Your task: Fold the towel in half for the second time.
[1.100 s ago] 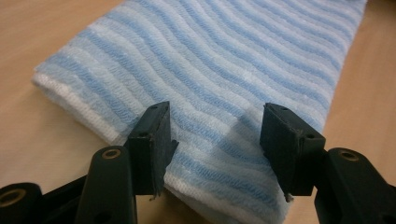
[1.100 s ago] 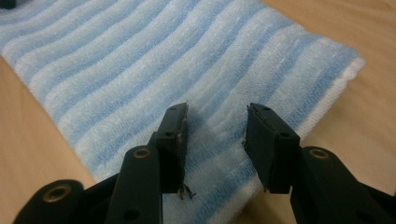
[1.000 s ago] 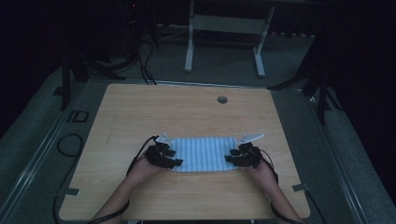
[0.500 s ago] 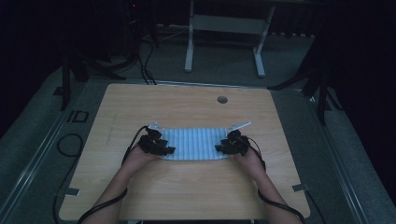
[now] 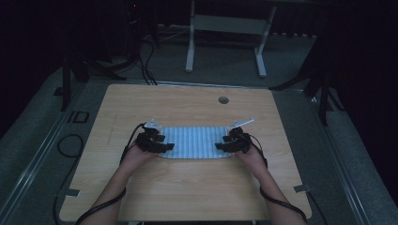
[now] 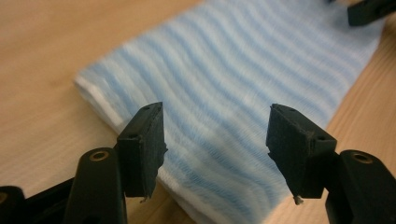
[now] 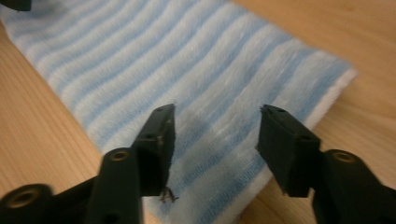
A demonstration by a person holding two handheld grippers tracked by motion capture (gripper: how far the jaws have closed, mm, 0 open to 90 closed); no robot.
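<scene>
A folded blue-and-white striped cloth [image 5: 195,142] lies flat near the middle of the wooden table [image 5: 187,187]. The left gripper [image 5: 159,144] and right gripper [image 5: 226,143] hover over its two ends, jaws just opened, clear of the fabric, grasping nothing.

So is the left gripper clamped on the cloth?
No, the left gripper stands open above the cloth, with cloth visible between its pads and neither pressing it.
</scene>
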